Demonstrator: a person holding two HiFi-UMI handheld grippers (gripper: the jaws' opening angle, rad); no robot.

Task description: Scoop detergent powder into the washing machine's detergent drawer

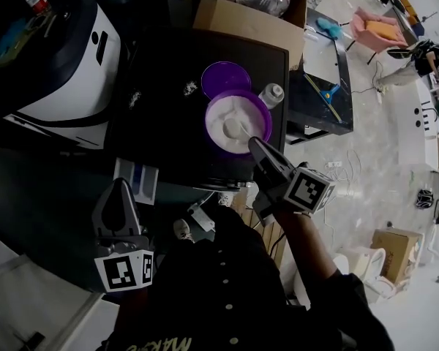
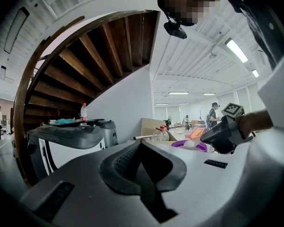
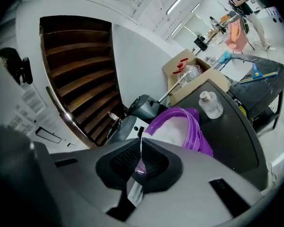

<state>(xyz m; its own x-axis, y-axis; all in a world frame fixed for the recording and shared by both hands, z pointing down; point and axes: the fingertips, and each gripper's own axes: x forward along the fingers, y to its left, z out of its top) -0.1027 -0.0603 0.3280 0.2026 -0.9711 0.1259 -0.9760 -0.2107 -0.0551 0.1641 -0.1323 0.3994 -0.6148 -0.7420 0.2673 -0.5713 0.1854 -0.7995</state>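
A purple tub [image 1: 218, 139] of white detergent powder stands open on a black top [image 1: 168, 72], its purple lid [image 1: 224, 77] lying just behind it. My right gripper [image 1: 254, 144] is shut on the thin white handle of a scoop [image 1: 235, 128], and the scoop's head rests in the powder. In the right gripper view the handle [image 3: 141, 146] shows edge-on between the pads, with the tub [image 3: 182, 126] right ahead. My left gripper [image 1: 121, 190] hangs lower left, shut and empty [image 2: 143, 162]. Beside it is a white and blue compartment [image 1: 137, 180], seemingly the drawer.
A small white-capped bottle [image 1: 271, 95] stands right of the tub. An open cardboard box [image 1: 249, 17] with plastic bottles sits behind. A white and grey machine [image 1: 66, 64] is at the left. A low dark table [image 1: 323, 86] and floor clutter lie to the right.
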